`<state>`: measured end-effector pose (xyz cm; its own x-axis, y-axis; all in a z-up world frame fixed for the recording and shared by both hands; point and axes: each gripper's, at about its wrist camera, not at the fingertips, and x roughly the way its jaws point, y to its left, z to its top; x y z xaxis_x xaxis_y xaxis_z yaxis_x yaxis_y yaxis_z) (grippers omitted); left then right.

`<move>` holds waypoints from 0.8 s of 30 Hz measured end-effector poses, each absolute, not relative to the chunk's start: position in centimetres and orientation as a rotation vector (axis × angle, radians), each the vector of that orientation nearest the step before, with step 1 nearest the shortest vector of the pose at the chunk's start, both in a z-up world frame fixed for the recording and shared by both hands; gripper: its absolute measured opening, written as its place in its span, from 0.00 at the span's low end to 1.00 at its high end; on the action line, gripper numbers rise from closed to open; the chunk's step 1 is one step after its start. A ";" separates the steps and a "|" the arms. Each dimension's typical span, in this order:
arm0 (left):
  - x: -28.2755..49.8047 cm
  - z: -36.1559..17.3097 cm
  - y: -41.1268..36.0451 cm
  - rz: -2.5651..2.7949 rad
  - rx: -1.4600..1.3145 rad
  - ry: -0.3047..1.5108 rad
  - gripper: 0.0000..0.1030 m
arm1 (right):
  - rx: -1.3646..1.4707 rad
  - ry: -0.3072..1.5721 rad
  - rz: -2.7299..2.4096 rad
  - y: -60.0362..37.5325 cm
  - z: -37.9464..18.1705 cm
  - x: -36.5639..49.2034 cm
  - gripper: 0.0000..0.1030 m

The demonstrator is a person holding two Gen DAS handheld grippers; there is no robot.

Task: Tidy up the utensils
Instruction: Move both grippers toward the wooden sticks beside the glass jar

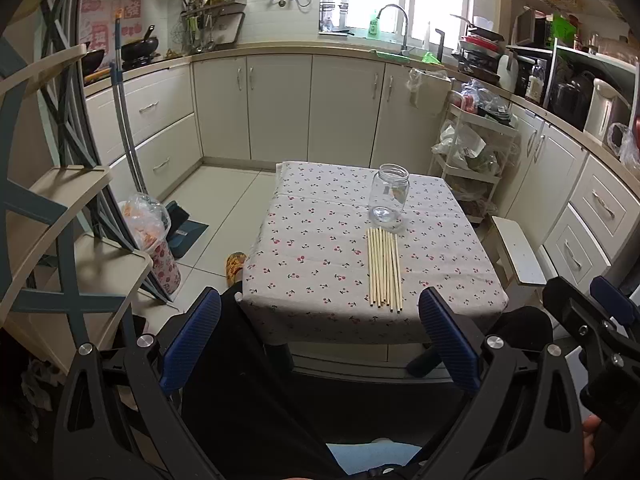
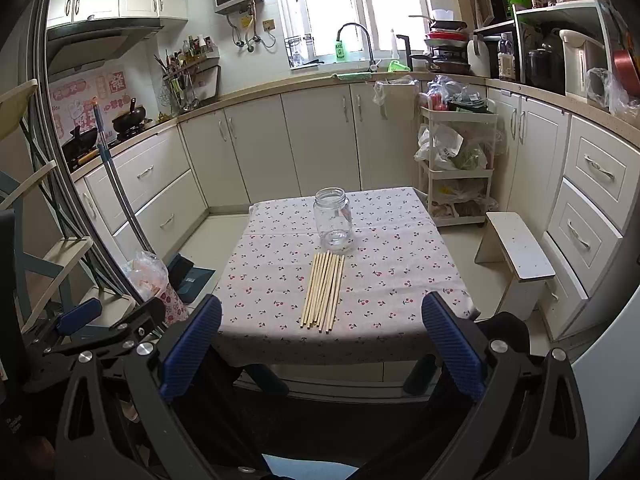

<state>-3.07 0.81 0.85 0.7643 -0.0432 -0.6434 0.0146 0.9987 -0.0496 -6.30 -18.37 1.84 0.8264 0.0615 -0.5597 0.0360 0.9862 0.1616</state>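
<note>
Several wooden chopsticks (image 1: 385, 267) lie side by side on a small table with a cherry-print cloth (image 1: 320, 248). An empty clear glass jar (image 1: 389, 195) stands upright just beyond their far ends. The right wrist view shows the same chopsticks (image 2: 325, 291), jar (image 2: 333, 220) and table (image 2: 392, 272). My left gripper (image 1: 320, 336) is open and empty, held back before the table's near edge. My right gripper (image 2: 320, 340) is open and empty too, also short of the near edge. Each gripper shows at the edge of the other's view.
A white stool (image 2: 520, 256) stands right of the table, with a storage cart (image 2: 456, 168) behind it. Kitchen cabinets (image 1: 280, 108) line the back and right walls. A shelf rack (image 1: 60, 216), a mop handle (image 1: 124, 120) and a bagged bin (image 1: 154, 236) stand on the left.
</note>
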 end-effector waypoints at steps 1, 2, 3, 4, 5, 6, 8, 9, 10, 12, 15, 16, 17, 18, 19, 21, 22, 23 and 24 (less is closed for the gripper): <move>-3.1 0.8 0.7 -0.035 -0.036 0.702 0.93 | 0.169 0.600 0.014 -18.4 1.9 -6.2 0.93; -3.2 0.8 0.6 -0.040 -0.034 0.703 0.93 | 0.169 0.600 0.013 -18.4 1.9 -6.2 0.93; -3.2 0.8 0.5 -0.047 -0.034 0.704 0.93 | 0.168 0.600 0.013 -18.4 1.9 -6.2 0.94; -3.3 0.8 0.5 -0.055 -0.032 0.703 0.93 | 0.168 0.600 0.013 -18.4 1.9 -6.2 0.93; -3.4 0.8 0.4 -0.058 -0.031 0.701 0.93 | 0.168 0.601 0.014 -18.4 1.9 -6.2 0.94; -3.4 0.8 0.4 -0.061 -0.030 0.698 0.93 | 0.168 0.601 0.015 -18.4 1.9 -6.2 0.93; -3.6 1.0 0.3 -0.067 -0.028 0.690 0.93 | 0.168 0.599 0.015 -18.3 1.9 -6.2 0.94; -3.7 1.0 0.2 -0.067 -0.025 0.686 0.93 | 0.167 0.599 0.015 -18.2 1.8 -6.2 0.93; -3.7 1.1 0.2 -0.068 -0.024 0.684 0.93 | 0.166 0.600 0.014 -18.2 1.8 -6.2 0.94; -3.7 1.1 0.2 -0.071 -0.025 0.684 0.92 | 0.169 0.599 0.016 -18.2 1.8 -6.2 0.94; -3.7 1.1 0.1 -0.069 -0.025 0.688 0.93 | 0.167 0.600 0.017 -18.1 1.8 -6.2 0.94; -3.7 1.1 0.2 -0.068 -0.026 0.690 0.93 | 0.166 0.599 0.015 -18.1 1.8 -6.2 0.94; -3.6 1.1 0.2 -0.065 -0.026 0.692 0.93 | 0.166 0.599 0.015 -18.1 1.7 -6.2 0.94; -3.6 1.1 0.2 -0.063 -0.026 0.694 0.93 | 0.167 0.599 0.014 -18.1 1.8 -6.2 0.94; -3.6 1.0 0.3 -0.062 -0.027 0.695 0.93 | 0.167 0.598 0.014 -18.1 1.8 -6.2 0.93; -3.6 1.0 0.4 -0.057 -0.028 0.696 0.93 | 0.167 0.597 0.014 -18.1 1.8 -6.2 0.94; -3.6 1.0 0.5 -0.055 -0.027 0.697 0.93 | 0.166 0.597 0.014 -18.1 1.8 -6.2 0.93; -3.5 1.0 0.5 -0.052 -0.026 0.697 0.93 | 0.165 0.597 0.015 -18.0 1.7 -6.3 0.93; -3.5 1.0 0.5 -0.049 -0.026 0.697 0.93 | 0.165 0.597 0.014 -18.0 1.7 -6.3 0.94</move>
<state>-3.55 0.55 0.98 0.7659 -0.0539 -0.6407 0.0368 0.9985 -0.0401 -6.28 -17.97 1.69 0.8272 0.0610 -0.5586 0.0346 0.9867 0.1590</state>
